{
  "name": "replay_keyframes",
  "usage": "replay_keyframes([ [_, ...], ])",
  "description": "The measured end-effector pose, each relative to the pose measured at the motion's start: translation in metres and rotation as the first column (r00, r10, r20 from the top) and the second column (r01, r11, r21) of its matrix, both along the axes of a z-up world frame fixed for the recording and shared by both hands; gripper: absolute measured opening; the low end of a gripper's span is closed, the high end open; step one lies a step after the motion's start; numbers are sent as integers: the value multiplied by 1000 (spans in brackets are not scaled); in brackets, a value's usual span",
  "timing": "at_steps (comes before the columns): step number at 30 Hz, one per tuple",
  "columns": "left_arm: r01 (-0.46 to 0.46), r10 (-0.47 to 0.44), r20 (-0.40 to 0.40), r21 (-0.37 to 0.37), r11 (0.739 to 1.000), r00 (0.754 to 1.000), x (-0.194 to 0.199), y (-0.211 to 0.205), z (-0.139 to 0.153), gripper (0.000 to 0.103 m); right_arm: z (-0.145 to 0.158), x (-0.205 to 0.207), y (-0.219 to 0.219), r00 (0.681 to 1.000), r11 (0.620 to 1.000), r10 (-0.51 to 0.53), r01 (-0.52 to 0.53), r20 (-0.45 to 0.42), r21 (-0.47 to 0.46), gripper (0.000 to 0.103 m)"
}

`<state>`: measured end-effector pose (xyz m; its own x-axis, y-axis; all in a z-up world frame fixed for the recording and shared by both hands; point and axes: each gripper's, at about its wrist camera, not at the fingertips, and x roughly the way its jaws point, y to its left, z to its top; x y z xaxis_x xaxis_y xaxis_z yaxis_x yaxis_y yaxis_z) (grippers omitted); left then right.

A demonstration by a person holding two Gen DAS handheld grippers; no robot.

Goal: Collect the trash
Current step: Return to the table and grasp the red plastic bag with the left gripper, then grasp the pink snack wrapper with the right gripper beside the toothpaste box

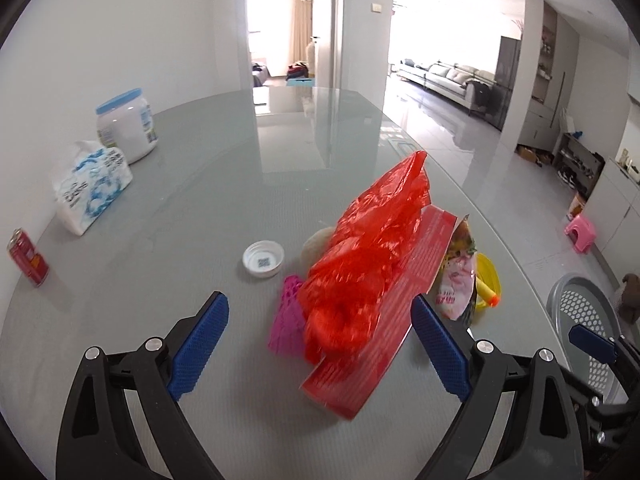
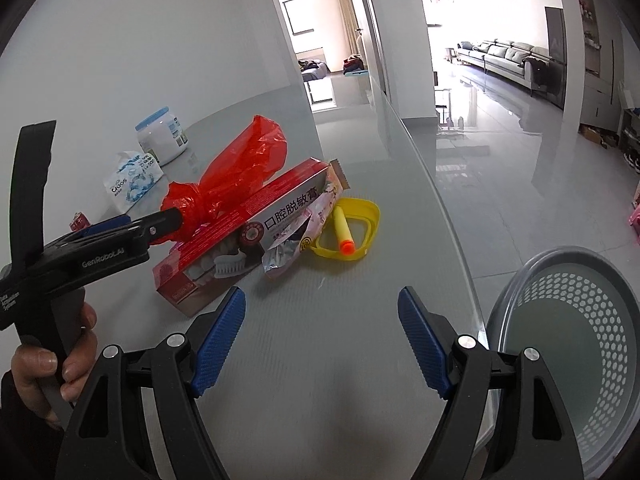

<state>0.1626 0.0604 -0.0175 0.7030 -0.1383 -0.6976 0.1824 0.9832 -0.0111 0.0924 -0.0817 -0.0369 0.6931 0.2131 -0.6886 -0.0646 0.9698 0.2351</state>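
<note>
Step in hand: approach to the trash pile, nothing picked up yet. Your left tongs [image 1: 320,344] stand wide and empty over the grey glass bench [image 1: 200,184], with the crumpled red plastic bag [image 1: 372,248] lying between and just ahead of the fingers, atop the long red toothpaste carton [image 2: 240,240]. Right tongs [image 2: 322,338], also wide and empty, hang over bare bench. Next, likely: lower, close on the bag, carry it to the grey perforated plastic bin [image 2: 572,344] beside the bench edge.

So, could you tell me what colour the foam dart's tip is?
Orange, on a yellow body: foam dart, clearest in the right wrist view.
</note>
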Motion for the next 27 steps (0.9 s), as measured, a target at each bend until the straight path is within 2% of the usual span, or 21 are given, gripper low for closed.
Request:
replay_keyframes([
  [4,29,-29,-24,10,1000,999,23,-5,-10,88,1,5,1,1000,1000,-8,8,-4,-9,75],
  [9,69,-71,-73,-31,997,995,39,-6,-20,60,1,12,3,1000,1000,-17,16,-12,-16,75],
  [11,74,-79,-83,-55,996,993,42,-4,-21,54,1,15,5,1000,1000,-17,17,-13,-15,75],
  [12,75,-80,-81,-60,995,994,43,-3,-21,47,2,17,6,1000,1000,-16,15,-13,-16,75],
  [15,83,-89,-74,-77,994,993,42,0,-17,43,4,20,13,1000,1000,-3,2,-15,-18,75],
  [20,68,-72,-41,-99,993,997,36,14,-5,43,11,25,33,1000,999,14,-14,-3,-51,75],
  [23,54,-57,-21,-110,992,998,32,28,1,43,9,32,36,1000,996,-19,18,-5,-88,75],
  [27,31,-30,11,-102,994,999,18,40,5,43,-4,49,25,997,994,-71,67,-38,-87,75],
])
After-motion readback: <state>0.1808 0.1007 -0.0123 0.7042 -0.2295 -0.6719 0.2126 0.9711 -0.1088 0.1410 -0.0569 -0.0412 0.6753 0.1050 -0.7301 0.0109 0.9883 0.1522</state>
